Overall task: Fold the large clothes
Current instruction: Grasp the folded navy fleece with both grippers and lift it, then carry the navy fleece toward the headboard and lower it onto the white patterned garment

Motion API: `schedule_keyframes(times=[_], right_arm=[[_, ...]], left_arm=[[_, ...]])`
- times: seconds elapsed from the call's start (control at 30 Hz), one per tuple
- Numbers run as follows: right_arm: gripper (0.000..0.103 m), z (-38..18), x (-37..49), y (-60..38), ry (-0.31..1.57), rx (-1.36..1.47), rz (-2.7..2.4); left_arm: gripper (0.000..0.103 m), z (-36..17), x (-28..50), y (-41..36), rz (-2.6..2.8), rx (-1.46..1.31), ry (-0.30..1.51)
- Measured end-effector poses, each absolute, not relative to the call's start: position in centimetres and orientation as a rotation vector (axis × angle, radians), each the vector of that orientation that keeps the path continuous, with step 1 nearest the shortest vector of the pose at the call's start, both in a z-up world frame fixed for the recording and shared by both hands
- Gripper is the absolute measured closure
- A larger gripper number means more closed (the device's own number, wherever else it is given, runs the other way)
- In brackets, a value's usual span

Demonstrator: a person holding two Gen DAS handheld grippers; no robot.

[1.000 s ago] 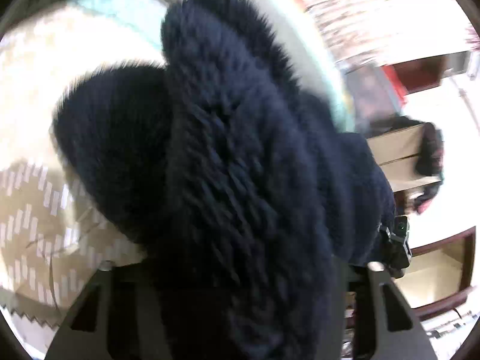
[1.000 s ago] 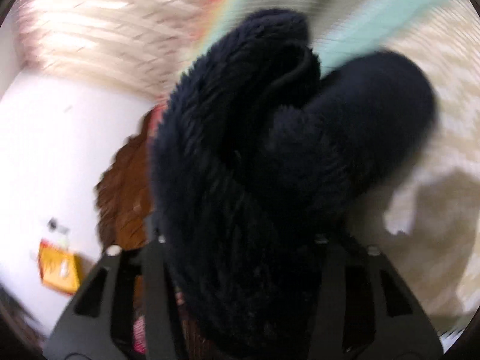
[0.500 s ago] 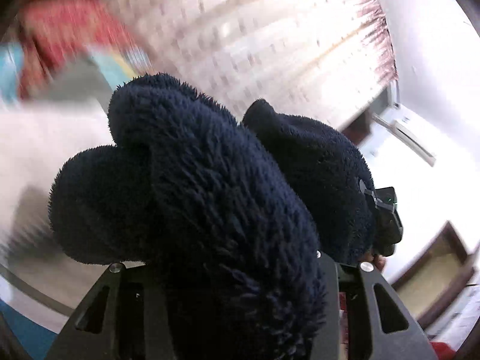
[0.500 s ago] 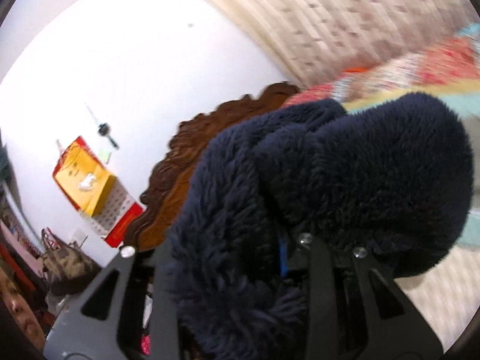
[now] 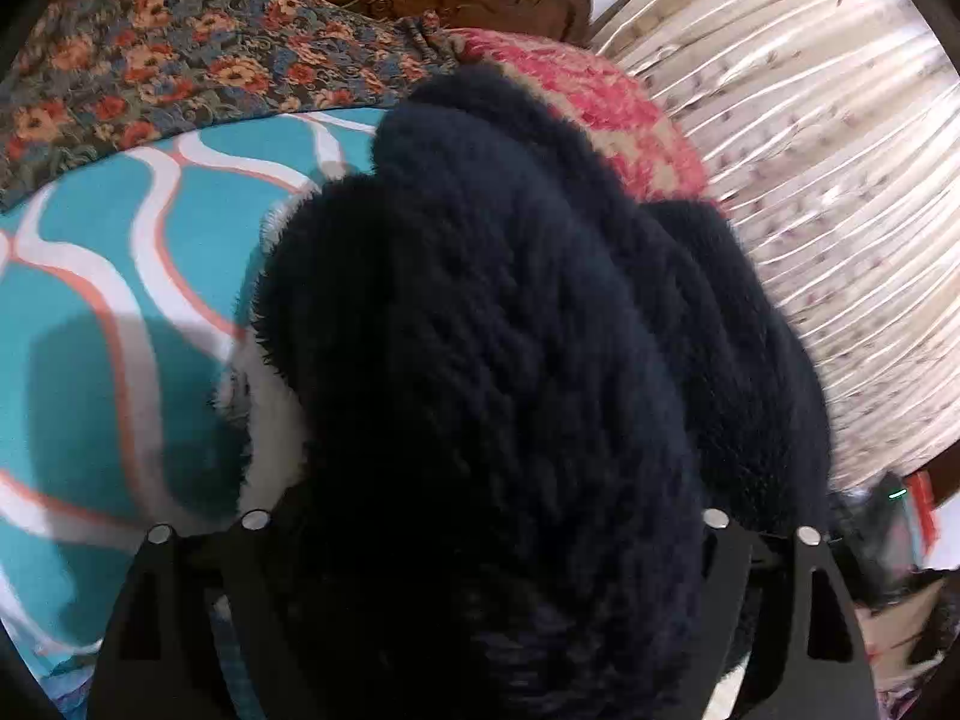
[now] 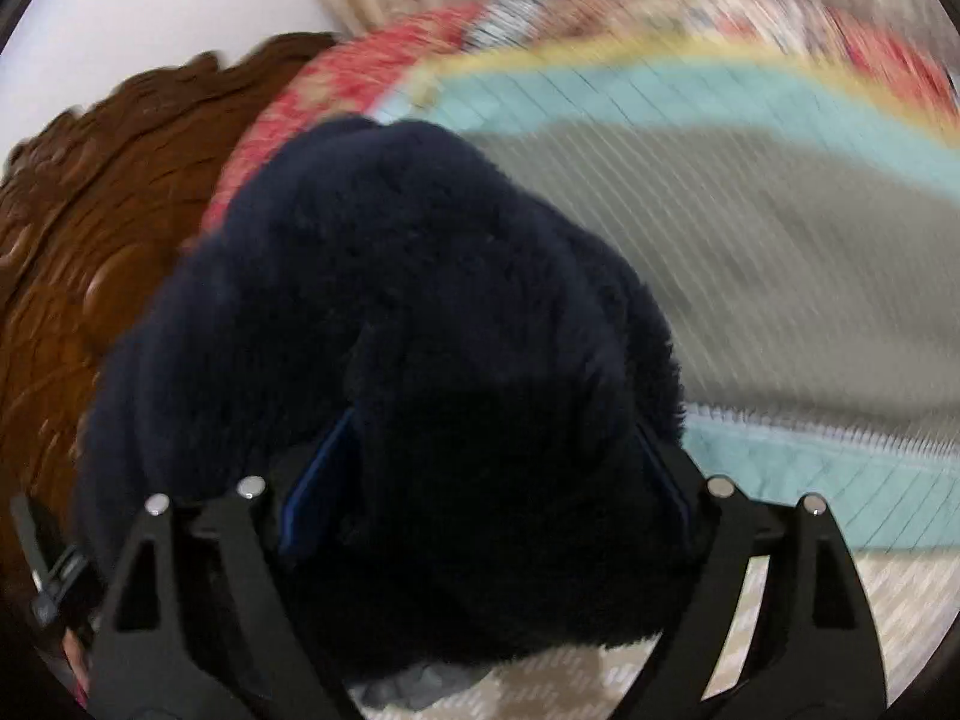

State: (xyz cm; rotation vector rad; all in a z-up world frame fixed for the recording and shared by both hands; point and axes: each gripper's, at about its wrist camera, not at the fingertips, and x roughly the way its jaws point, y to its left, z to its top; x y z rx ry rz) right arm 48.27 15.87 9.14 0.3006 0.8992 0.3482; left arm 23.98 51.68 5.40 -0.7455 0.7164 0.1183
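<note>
Fleece garment (image 5: 510, 360): dark navy, plain, with a white fluffy patch (image 5: 264, 420) at its left edge; cover beneath (image 5: 120, 276): teal, crossed by wavy white bands edged in orange; pillow (image 5: 180, 54): floral print, red and peach blooms on grey-blue; second pillow (image 5: 600, 96): pink-red and beige; headboard (image 6: 78, 192): carved brown wood; curtain (image 5: 810, 180): cream, small reddish flecks; quilt (image 6: 750, 228): grey and pale aqua bands, stitched lines, yellow border.
</note>
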Motion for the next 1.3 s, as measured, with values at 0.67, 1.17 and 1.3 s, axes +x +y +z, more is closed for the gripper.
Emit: schedule_keyframes(times=[0.67, 1.17, 1.3], right_arm=[[0.017, 12.3, 28.5, 13.5, 0.705, 0.09, 0.651], [0.017, 10.3, 34.0, 17.1, 0.761, -0.019, 0.543], [0.019, 11.8, 40.6, 21.4, 0.805, -0.025, 0.532]], left_arm=[[0.022, 14.6, 4.4, 44.5, 0.161, -0.589, 0.469], [0.029, 3.4, 15.4, 40.4, 0.118, -0.489, 0.796], [0.029, 8.3, 19.7, 45.0, 0.131, -0.51, 0.686]])
